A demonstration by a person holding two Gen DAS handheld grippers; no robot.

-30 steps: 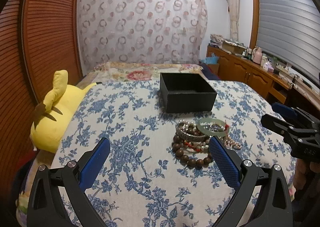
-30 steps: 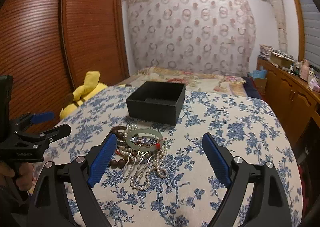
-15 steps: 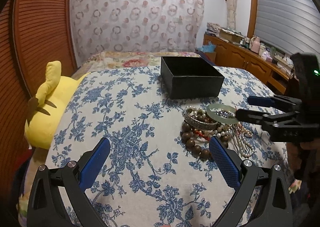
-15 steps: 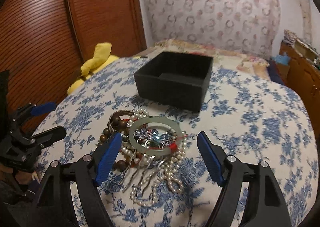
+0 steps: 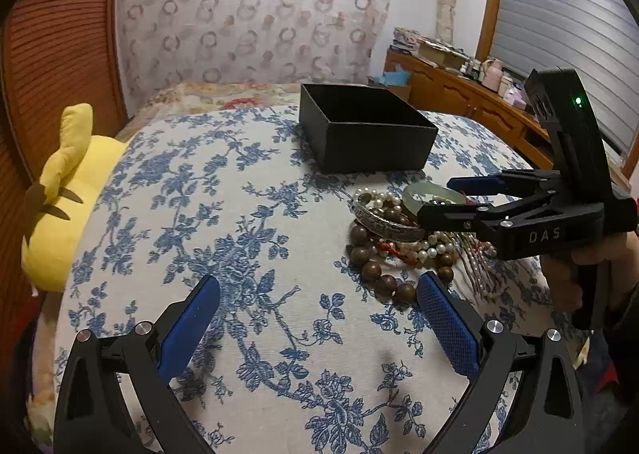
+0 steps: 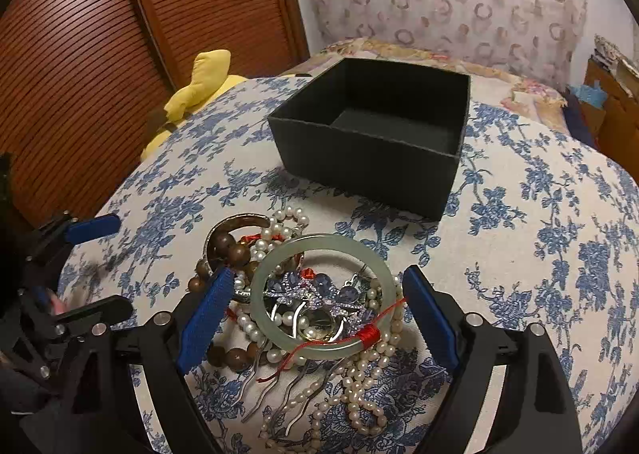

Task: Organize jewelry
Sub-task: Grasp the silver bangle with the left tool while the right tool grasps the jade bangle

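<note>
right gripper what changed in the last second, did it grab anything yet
The right gripper came in low over the jewelry pile, its open jaws now flanking the pale green jade bangle without gripping it. The left gripper dipped a little, open and empty. The pile and the empty black square box stayed put.

The right gripper (image 6: 315, 304) tilts downward, its blue-padded jaws spread wide and pressing on nothing. The left gripper (image 5: 319, 318) also slopes down with its jaws wide apart and nothing between them. A hand (image 5: 591, 274) grips the right gripper's handle.
</note>
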